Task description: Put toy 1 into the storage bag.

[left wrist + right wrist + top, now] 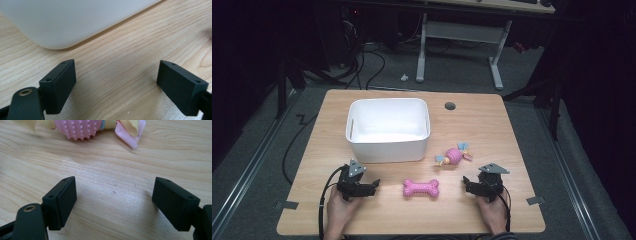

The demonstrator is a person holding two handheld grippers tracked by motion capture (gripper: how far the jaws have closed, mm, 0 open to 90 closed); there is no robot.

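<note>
I see the white tub (388,129) upper centre, the pink bone toy (421,188) lower centre between my left gripper (373,186) and right gripper (467,184), both wide open, empty. Nothing's picked yet; next, I'd judge, close on the bone.

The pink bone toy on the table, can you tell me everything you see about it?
The pink bone toy is a small dog-bone shape with a rounded knob at each end and a narrower middle. Its bright pink surface is covered in little bumps and looks rubbery. It lies flat on the wooden table, lengthways across the near part, in front of the white bin. It sits between the left gripper and the right gripper, and neither touches it.
</note>
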